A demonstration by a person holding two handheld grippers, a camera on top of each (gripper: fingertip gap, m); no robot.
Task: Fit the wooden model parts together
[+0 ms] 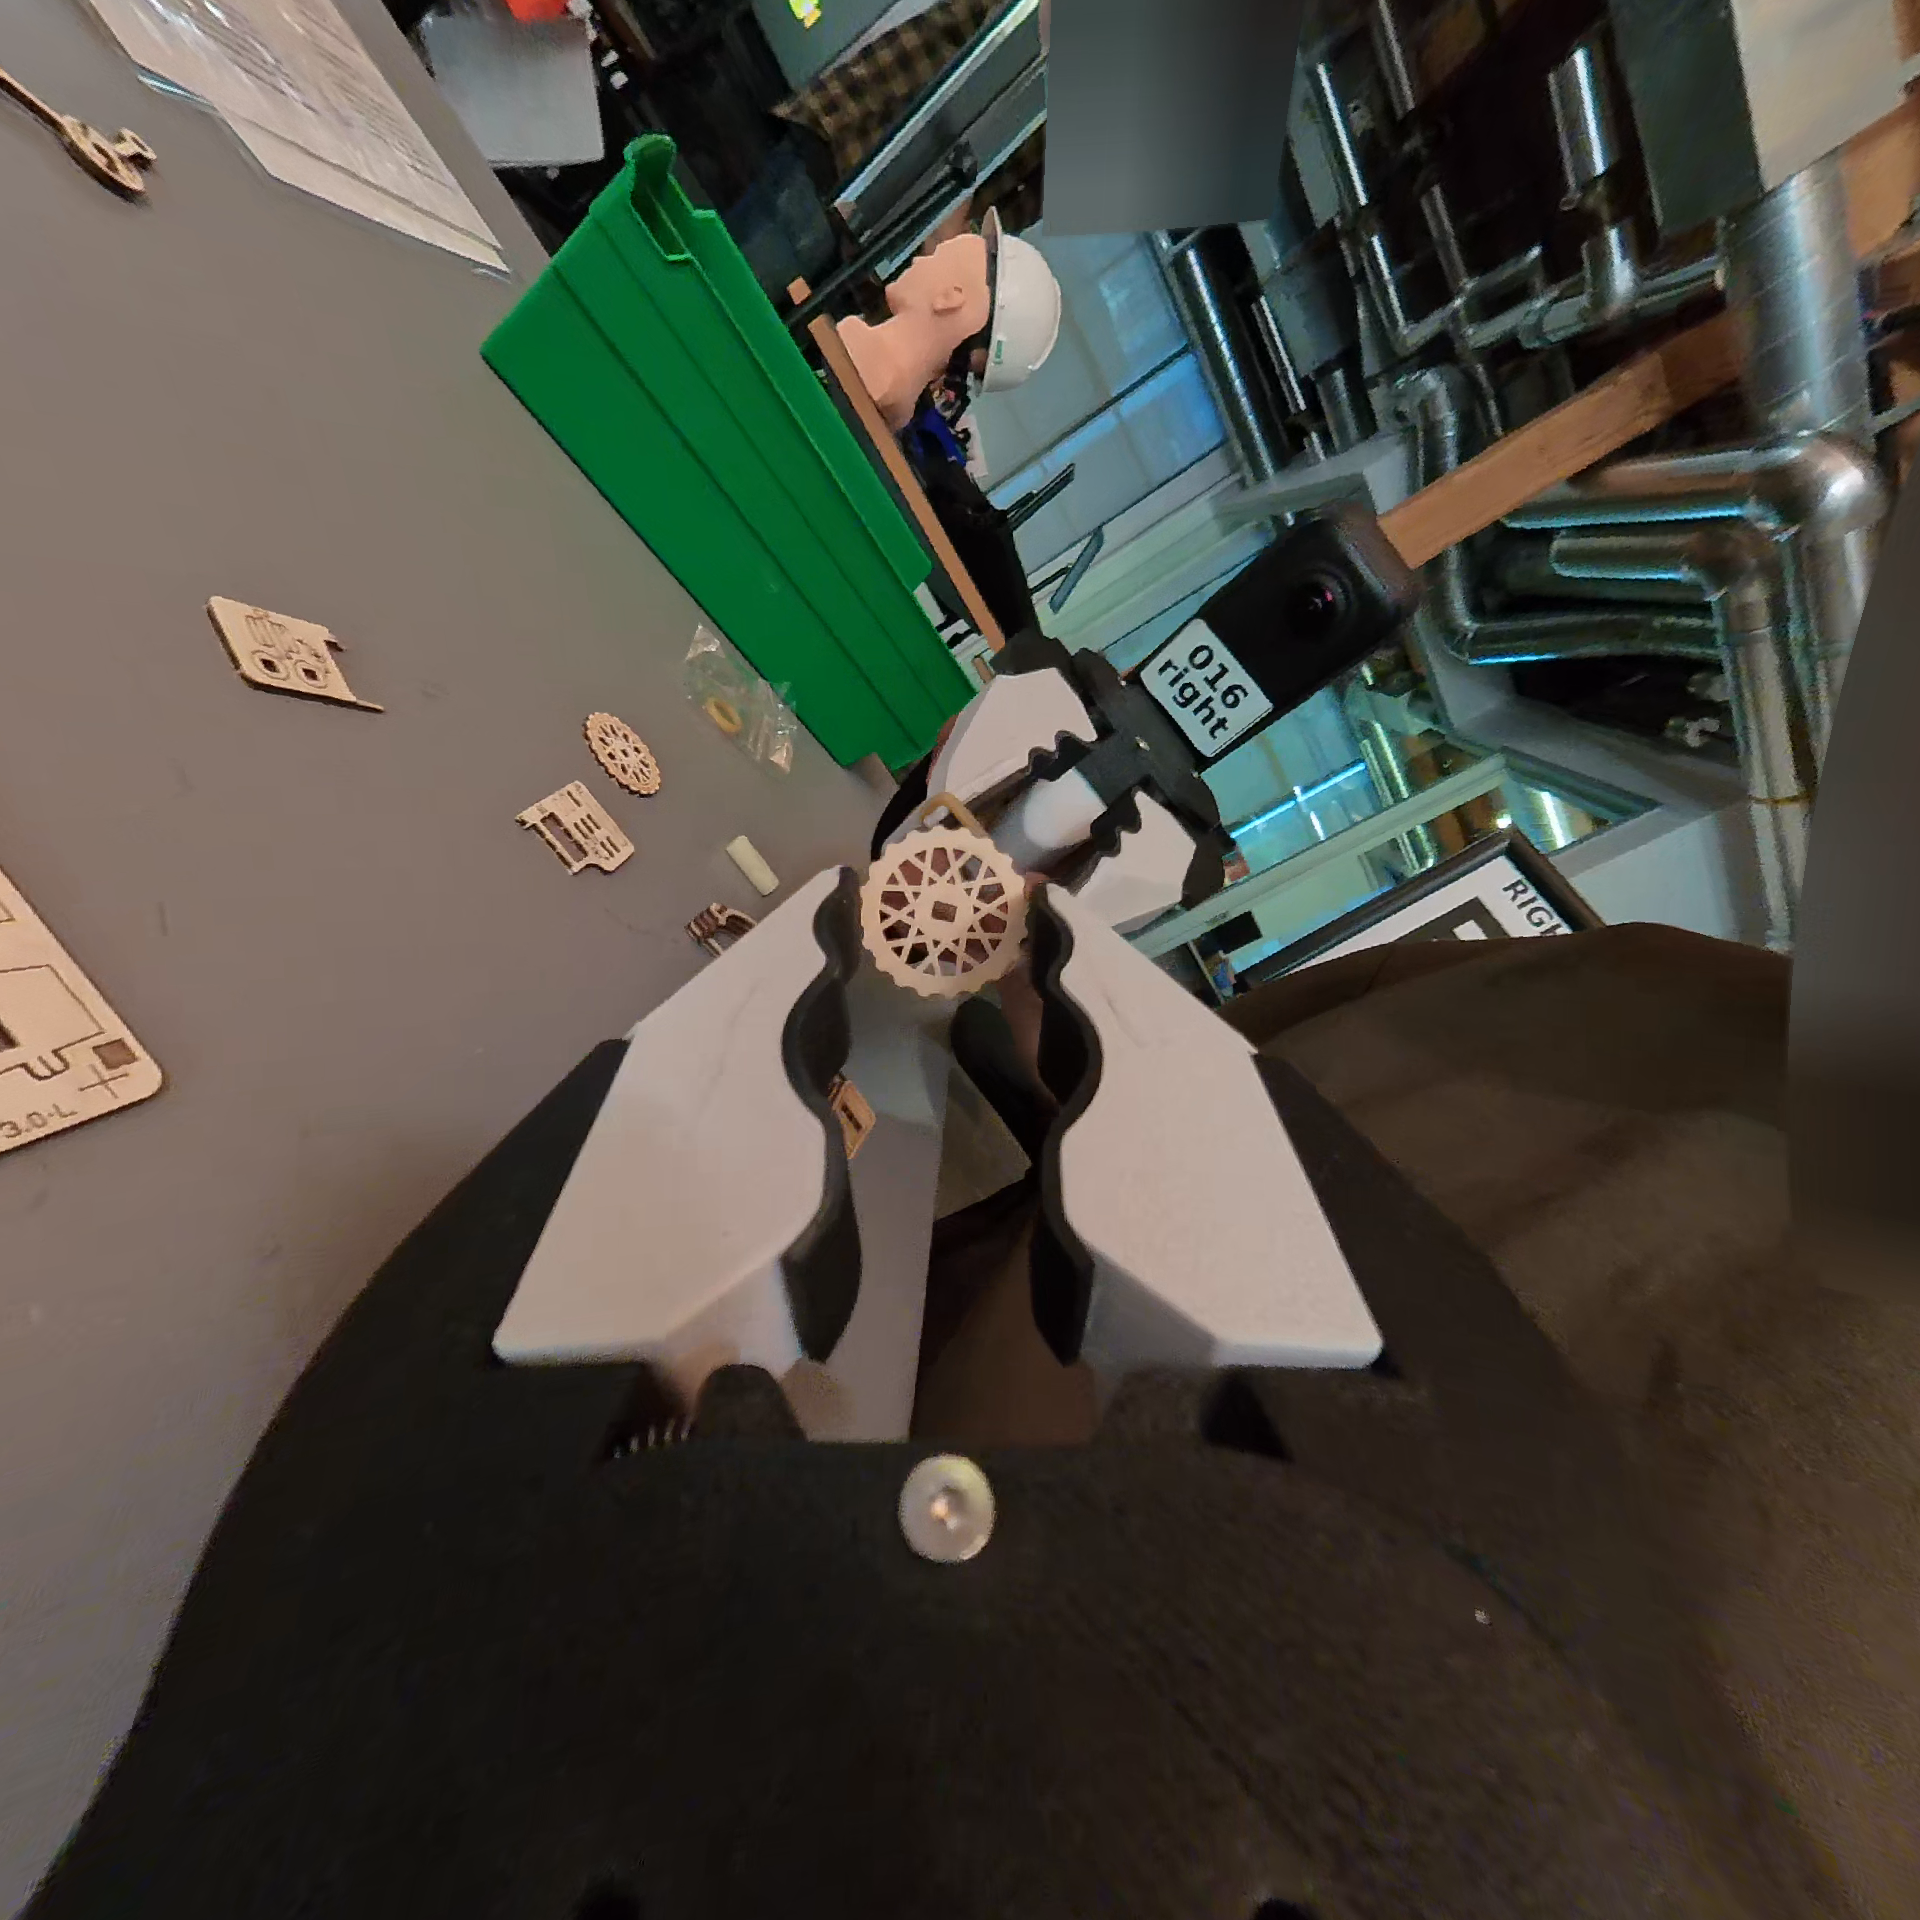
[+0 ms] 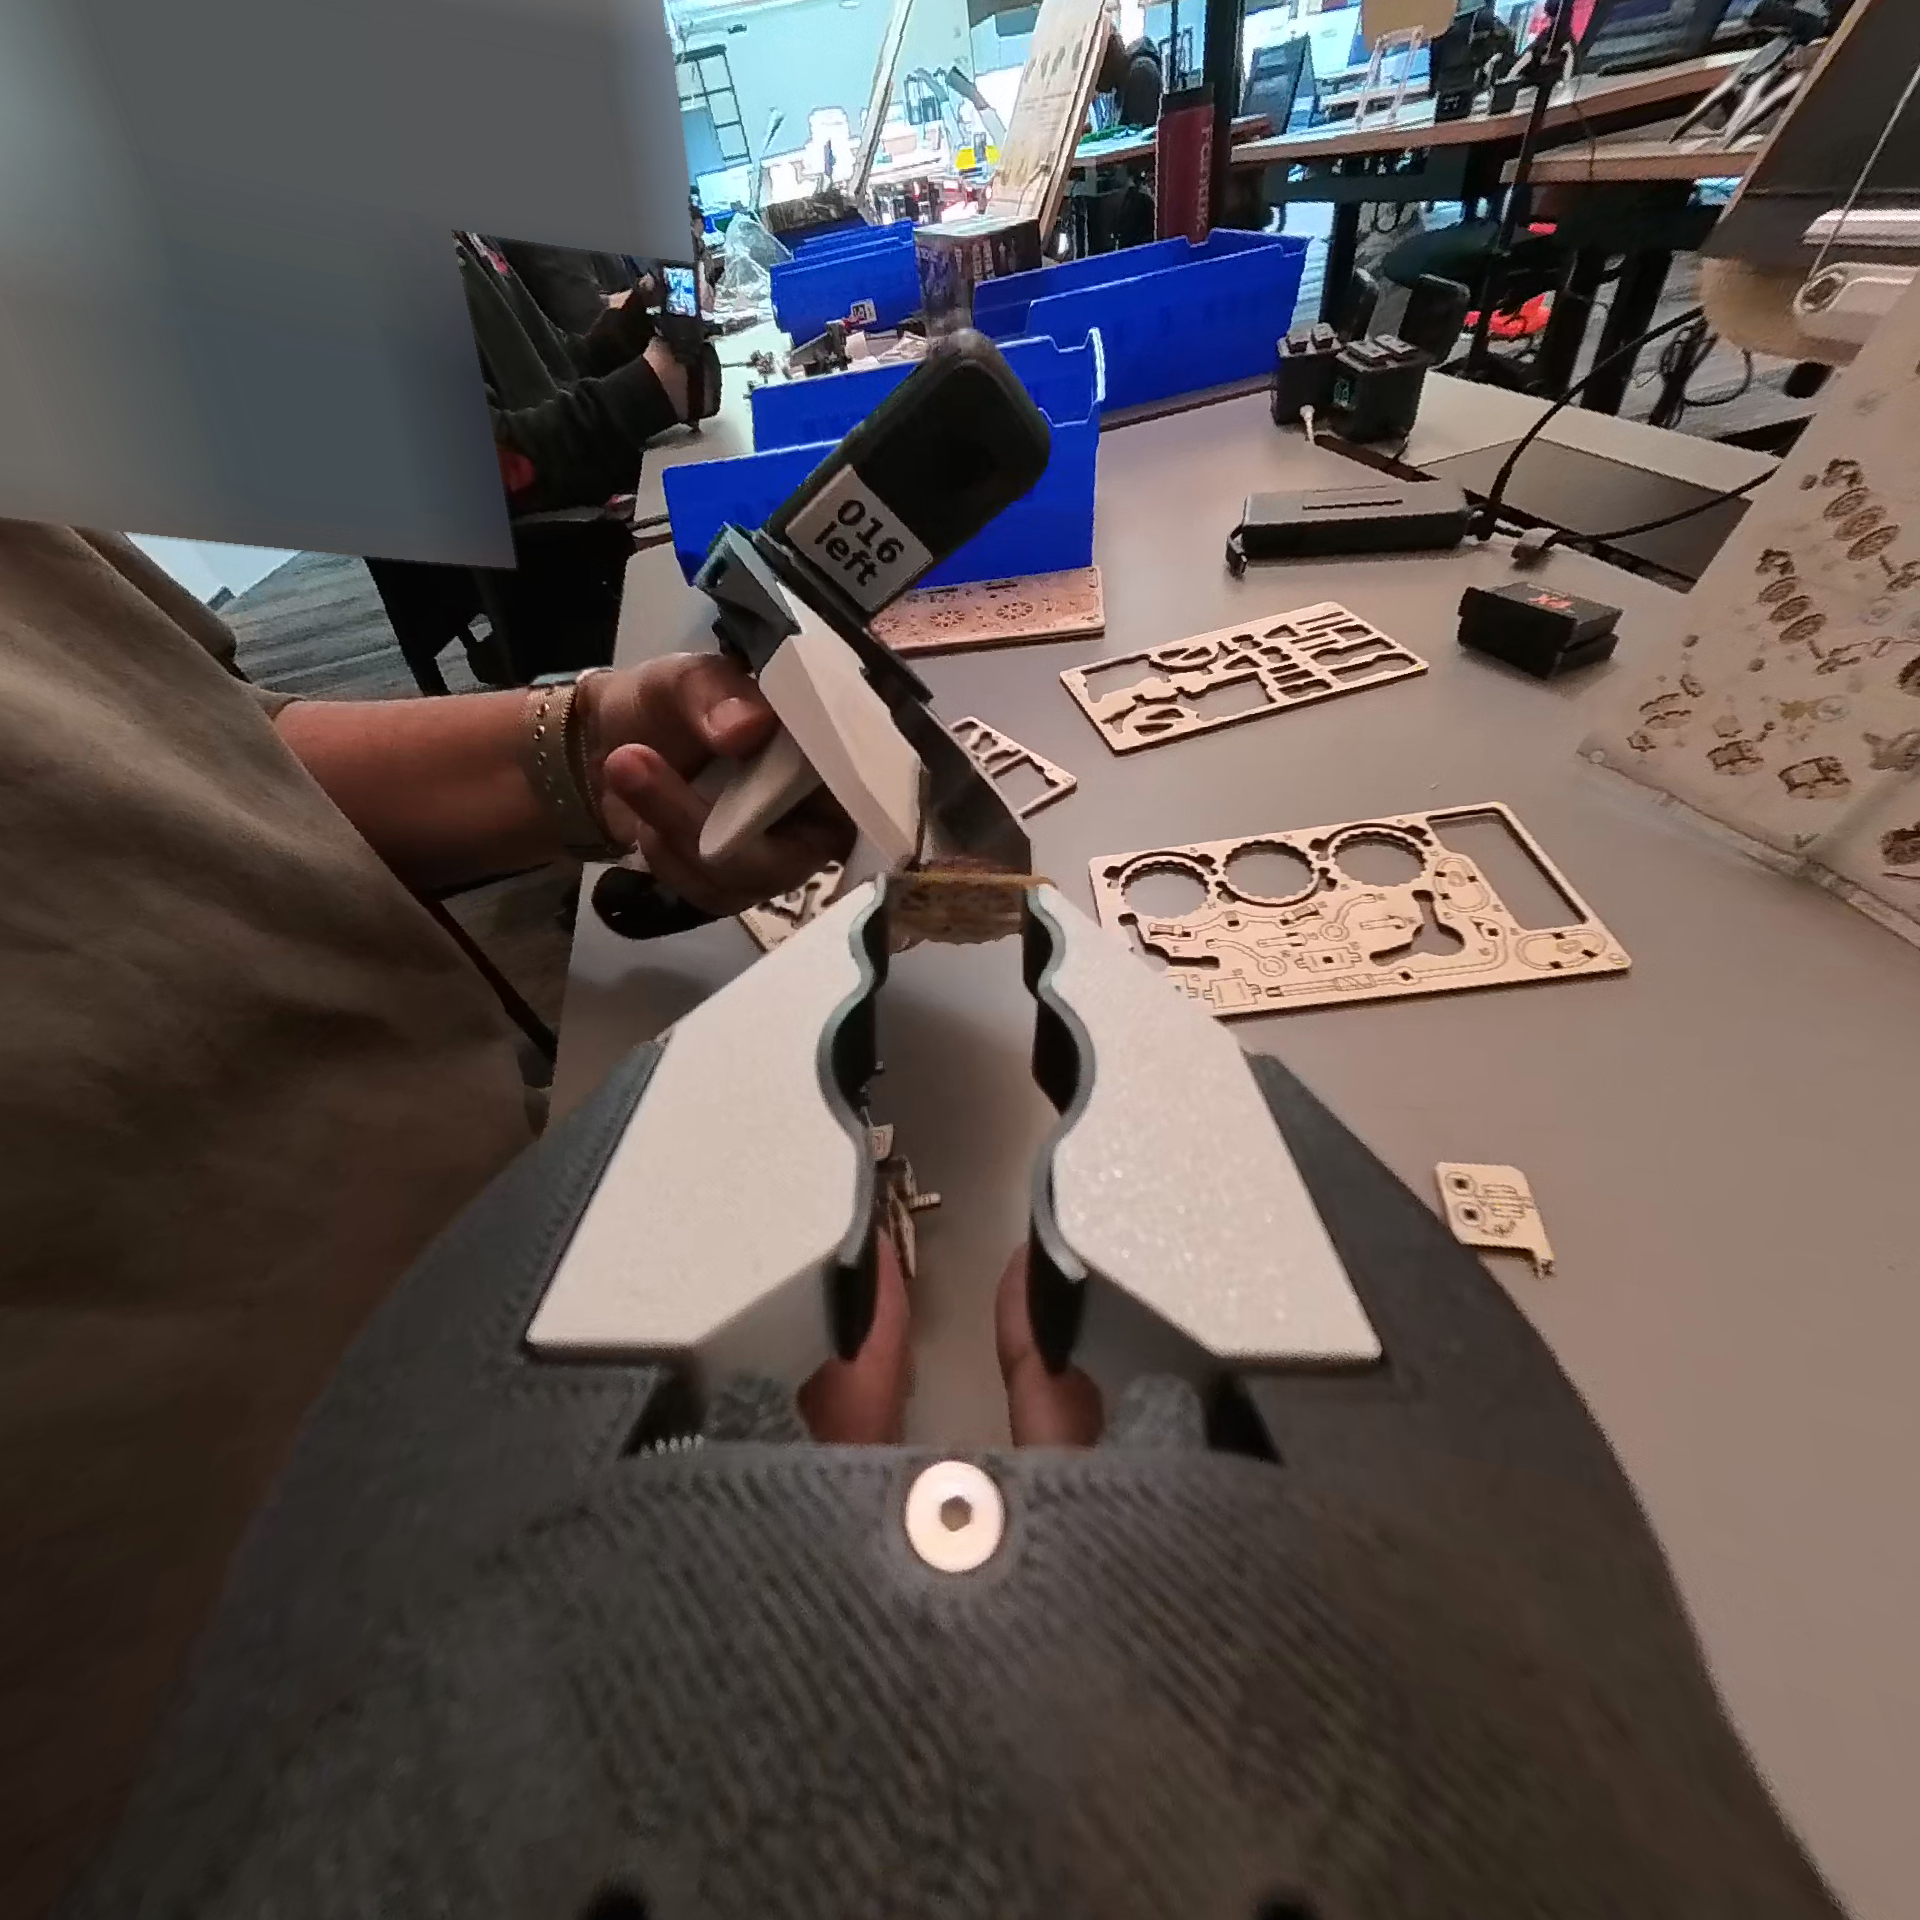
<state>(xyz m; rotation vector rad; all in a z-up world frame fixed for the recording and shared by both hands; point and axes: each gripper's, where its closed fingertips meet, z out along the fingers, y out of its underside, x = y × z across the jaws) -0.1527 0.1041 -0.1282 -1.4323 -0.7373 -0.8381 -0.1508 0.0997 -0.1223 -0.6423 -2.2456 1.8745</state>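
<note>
wheel (image 1: 943, 923) face-on left view, edge-on right

lighting: even indoor light is falling from overhead, shadows staying soft on the grey table (image 2: 1558, 1091). windows (image 2: 748, 114) are glaring pale. wide-angle lens is bending edges; near gripper bodies are blurring; the left wrist view is sitting tilted, its background dimmer.
</note>
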